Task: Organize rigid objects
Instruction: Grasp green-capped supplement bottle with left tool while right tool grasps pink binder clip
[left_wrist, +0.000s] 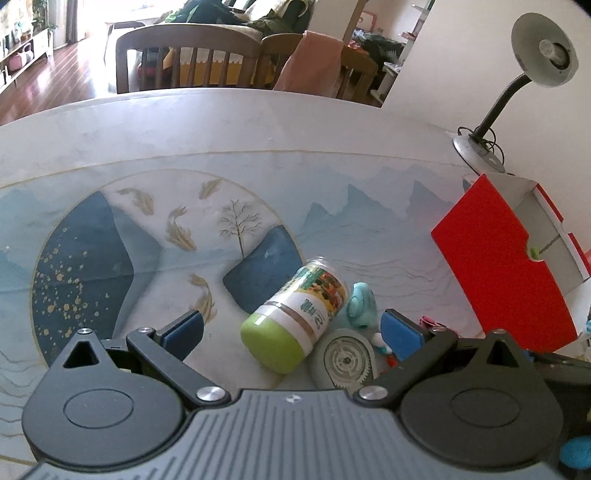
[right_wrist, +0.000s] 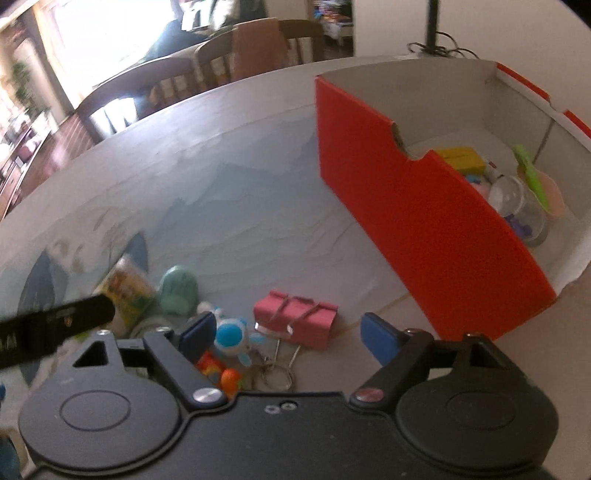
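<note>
In the left wrist view my left gripper (left_wrist: 291, 328) is open, its jaws either side of a green-capped jar (left_wrist: 295, 317) lying on its side on the table. A teal toy (left_wrist: 360, 304) and a grey geared disc (left_wrist: 343, 360) lie beside the jar. A red box (left_wrist: 498, 266) stands to the right. In the right wrist view my right gripper (right_wrist: 288, 332) is open above a pink binder clip (right_wrist: 295, 321), a blue-and-white figure (right_wrist: 231, 334) and an orange toy (right_wrist: 231, 378). The red box (right_wrist: 406, 206) holds several items, among them a yellow block (right_wrist: 461, 158) and a clear jar (right_wrist: 517, 206).
The table (left_wrist: 258, 122) carries a printed mat with mountains and fish. A gooseneck lamp (left_wrist: 517, 74) stands at the back right. Wooden chairs (left_wrist: 184, 59) stand behind the table. The left gripper's black finger (right_wrist: 55, 325) shows at the left of the right wrist view.
</note>
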